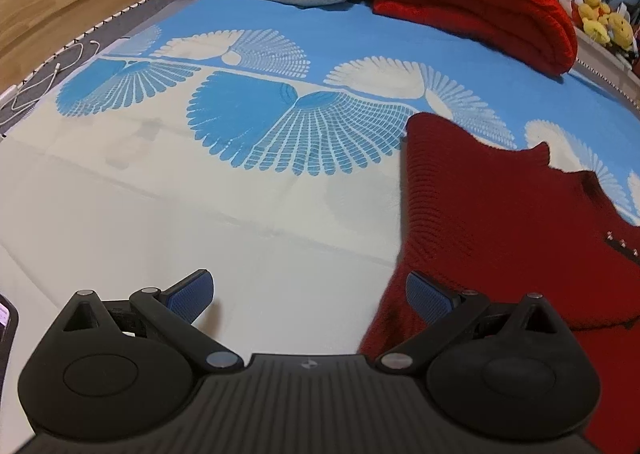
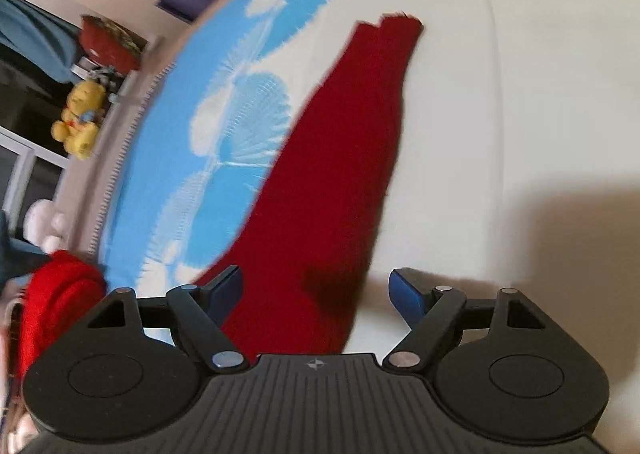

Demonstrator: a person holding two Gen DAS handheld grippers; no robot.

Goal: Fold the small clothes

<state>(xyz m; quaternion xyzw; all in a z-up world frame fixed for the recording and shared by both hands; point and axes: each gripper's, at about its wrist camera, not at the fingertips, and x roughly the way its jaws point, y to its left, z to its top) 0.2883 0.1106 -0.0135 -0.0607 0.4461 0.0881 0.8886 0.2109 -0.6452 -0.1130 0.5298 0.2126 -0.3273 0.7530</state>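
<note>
Left gripper (image 1: 310,296): jaws wide, nothing between pads, over bare pale bedsheet (image 1: 160,213); red knit garment (image 1: 500,213) flat on bed just right of its right pad.

Right gripper (image 2: 316,290): jaws wide, nothing pinched; garment's sleeve (image 2: 352,157) below them, long axis running far from jaws. Judged: right gripper nearer.

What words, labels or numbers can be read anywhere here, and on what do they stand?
None can be read.
Phone screen at the left edge: only a sliver shows, too blurred to read.
Each tool body carries a small round emblem, a sign without letters.
Dark red sweater: no label visible.
</note>
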